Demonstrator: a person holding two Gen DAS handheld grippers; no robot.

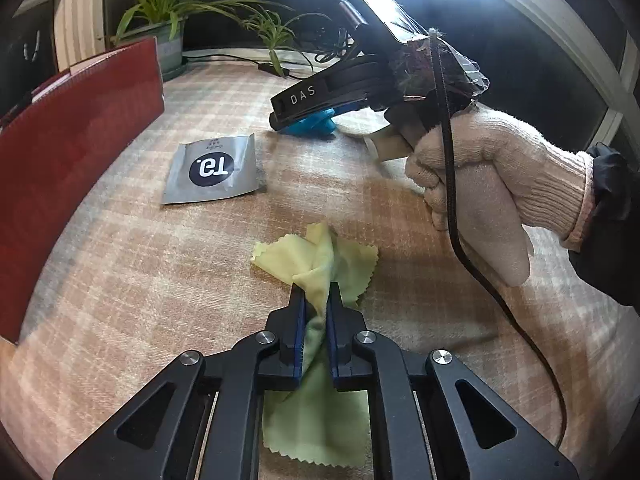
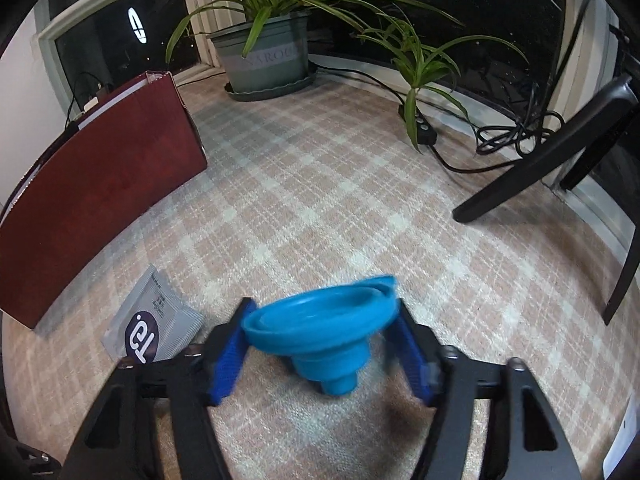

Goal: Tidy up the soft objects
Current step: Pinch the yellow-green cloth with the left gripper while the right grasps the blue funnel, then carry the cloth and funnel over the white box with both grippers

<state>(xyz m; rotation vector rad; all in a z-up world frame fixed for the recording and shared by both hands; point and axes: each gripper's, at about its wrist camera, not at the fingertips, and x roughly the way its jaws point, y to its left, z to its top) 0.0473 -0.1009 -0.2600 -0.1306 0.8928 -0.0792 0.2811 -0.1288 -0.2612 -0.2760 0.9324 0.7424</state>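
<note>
A yellow-green cloth [image 1: 320, 256] with pinked edges lies crumpled on the checked tablecloth [image 1: 160, 280]. My left gripper [image 1: 316, 289] is shut on a bunched fold of it, and the rest spreads out beyond and under the fingers. A blue collapsible funnel [image 2: 320, 320] sits tilted between the blue pads of my right gripper [image 2: 322, 306]. Both pads touch its rim, and its stem points down toward the cloth. In the left wrist view the funnel [image 1: 310, 125] shows under the right gripper, which a gloved hand [image 1: 480, 168] holds.
A grey sachet [image 1: 214, 170] [image 2: 152, 332] with a dark round logo lies left of the funnel. A dark red box [image 1: 72, 152] [image 2: 104, 188] stands along the left. At the back are a potted plant [image 2: 268, 60], cables [image 2: 508, 136] and a black stand leg [image 2: 540, 152].
</note>
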